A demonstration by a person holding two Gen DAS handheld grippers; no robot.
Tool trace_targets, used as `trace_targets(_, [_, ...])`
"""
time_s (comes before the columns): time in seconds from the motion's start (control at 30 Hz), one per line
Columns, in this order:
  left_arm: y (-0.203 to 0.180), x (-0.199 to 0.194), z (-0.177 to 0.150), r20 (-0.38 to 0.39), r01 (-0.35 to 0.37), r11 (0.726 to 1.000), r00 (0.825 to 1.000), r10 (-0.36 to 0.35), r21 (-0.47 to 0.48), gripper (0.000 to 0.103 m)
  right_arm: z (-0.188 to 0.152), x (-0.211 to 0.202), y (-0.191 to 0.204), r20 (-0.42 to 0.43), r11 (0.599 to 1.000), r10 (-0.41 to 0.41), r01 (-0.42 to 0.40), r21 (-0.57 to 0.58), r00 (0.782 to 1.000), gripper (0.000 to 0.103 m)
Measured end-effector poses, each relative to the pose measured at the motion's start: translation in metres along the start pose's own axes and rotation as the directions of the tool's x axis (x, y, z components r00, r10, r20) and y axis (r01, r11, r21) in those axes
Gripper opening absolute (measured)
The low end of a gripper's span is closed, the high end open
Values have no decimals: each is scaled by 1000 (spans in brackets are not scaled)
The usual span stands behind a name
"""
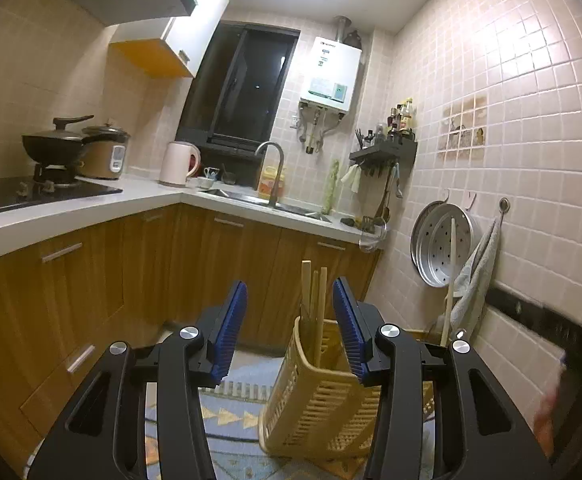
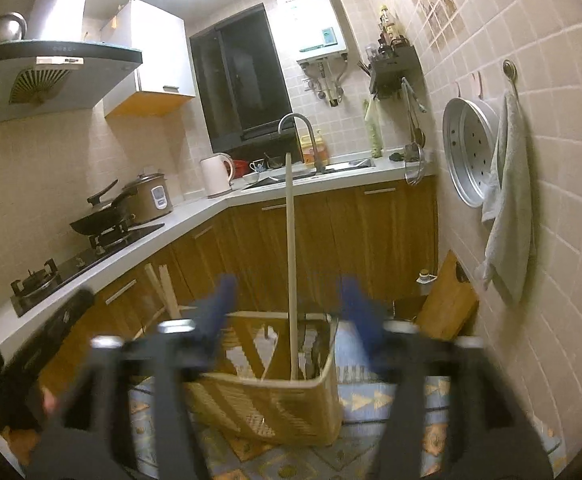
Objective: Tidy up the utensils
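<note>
The landmark here is the yellow slatted basket point(image 1: 323, 400), a plastic utensil holder that stands tilted on the patterned mat point(image 1: 227, 416) on the floor, below the wooden cabinets. Everything the task concerns sits in it. A bundle of chopsticks point(image 1: 314, 300) rises from the basket's far-left corner, nearly upright and leaning slightly, and a long pale wooden stick point(image 2: 291, 264) stands in the basket's near-right part, its long axis almost vertical, its top reaching as high as the sink edge behind it.

From the left tongs point(image 1: 291, 320) the chopsticks lie straight ahead, just beyond the blue pads and framed in the gap between them. The right blue pad overlaps the basket's rim in the picture, though whether it touches cannot be told. These tongs stand moderately open and grip nothing.

From the right tongs point(image 2: 291, 304) the long stick lies dead ahead, rising through the middle of the gap, but the pads stand well clear of it on both sides. These tongs are blurred, spread wider than the left pair, and they hold nothing. The basket's near rim point(image 2: 259, 382) lies just below and between them.

In judgement, each pair is nearer its own utensil, left to the chopsticks and right to the stick. Both utensils already stand in the basket, so both look freshly let go.
</note>
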State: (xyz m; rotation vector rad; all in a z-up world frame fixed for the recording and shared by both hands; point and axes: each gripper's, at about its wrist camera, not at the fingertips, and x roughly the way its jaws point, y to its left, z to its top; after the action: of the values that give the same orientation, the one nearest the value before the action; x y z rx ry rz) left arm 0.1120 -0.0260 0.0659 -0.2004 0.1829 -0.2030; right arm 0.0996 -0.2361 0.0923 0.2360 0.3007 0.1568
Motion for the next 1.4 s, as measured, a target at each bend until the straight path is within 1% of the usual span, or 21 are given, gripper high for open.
trace_targets(0.13, [1, -4, 1, -7, 9, 1000, 1000, -9, 0, 43, 24, 34, -4, -106, 1000, 18, -17, 5, 994, 64])
trace_targets(0.23, [2, 0, 0, -15, 14, 1000, 1000, -14, 3, 43, 37, 64, -8, -202, 999, 41, -37, 25, 979, 63])
trace_targets(0.3, [2, 5, -3, -20, 11, 1000, 1000, -11, 7, 43, 39, 82, -8, -262, 997, 76, -69, 36, 962, 58])
trace_targets(0.37, [2, 11, -8, -33, 5, 1000, 999, -4, 10, 43, 40, 102, -7, -310, 998, 65, -61, 22, 949, 44])
trace_targets(0.43, [5, 16, -13, -44, 1, 1000, 999, -1, -1, 43, 36, 119, -4, -362, 996, 83, -84, 13, 929, 35])
trace_targets(0.47, [6, 17, -16, -48, -1, 1000, 999, 0, -8, 43, 34, 126, -1, -387, 995, 95, -100, 7, 917, 35])
trace_targets(0.57, [14, 20, -23, -52, -10, 999, 999, 8, -42, 43, 29, 135, 8, -415, 992, 104, -122, -18, 904, 35])
trace_targets(0.63, [20, 24, -29, -60, -23, 998, 998, 19, -59, 43, 24, 146, 13, -479, 989, 114, -144, -27, 870, 35])
trace_targets(0.67, [22, 25, -32, -66, -24, 998, 998, 20, -64, 43, 22, 150, 14, -502, 987, 133, -162, -14, 855, 32])
trace_targets(0.73, [26, 29, -35, -83, -21, 998, 996, 16, -67, 43, 21, 149, 16, -517, 988, 125, -155, -14, 847, 28])
trace_targets(0.77, [26, 30, -36, -86, -20, 998, 996, 14, -62, 43, 23, 145, 14, -522, 982, 172, -187, 25, 836, 27])
trace_targets(0.83, [27, 30, -35, -82, -20, 998, 997, 15, -57, 43, 30, 134, 16, -510, 976, 205, -214, 42, 835, 27])
trace_targets(0.9, [28, 29, -34, -79, -18, 997, 997, 13, -70, 43, 35, 128, 21, -515, 969, 235, -241, 56, 824, 27])
trace_targets(1.07, [28, 25, -34, -75, -19, 998, 997, 15, -64, 43, 32, 138, 28, -558, 975, 203, -218, 41, 805, 27])
trace_targets(1.1, [28, 24, -34, -73, -21, 998, 997, 16, -61, 43, 30, 140, 30, -561, 976, 202, -216, 42, 803, 25])
trace_targets(1.13, [28, 23, -35, -71, -21, 998, 997, 17, -56, 43, 27, 142, 30, -567, 978, 192, -206, 39, 801, 18])
trace_targets(1.17, [27, 23, -35, -70, -19, 998, 997, 16, -51, 43, 26, 143, 29, -571, 978, 193, -205, 45, 798, 17])
trace_targets(1.2, [26, 23, -35, -70, -18, 999, 997, 14, -48, 43, 25, 143, 29, -567, 978, 192, -202, 46, 801, 16])
trace_targets(1.27, [25, 23, -34, -72, -10, 999, 997, 7, -49, 43, 25, 141, 29, -558, 982, 176, -187, 37, 811, 7])
trace_targets(1.37, [23, 22, -34, -70, -6, 999, 998, 3, -46, 43, 23, 139, 28, -543, 985, 163, -170, 37, 824, 5])
trace_targets(1.4, [23, 22, -34, -68, -6, 999, 998, 3, -46, 43, 23, 138, 29, -529, 986, 153, -163, 27, 835, 3])
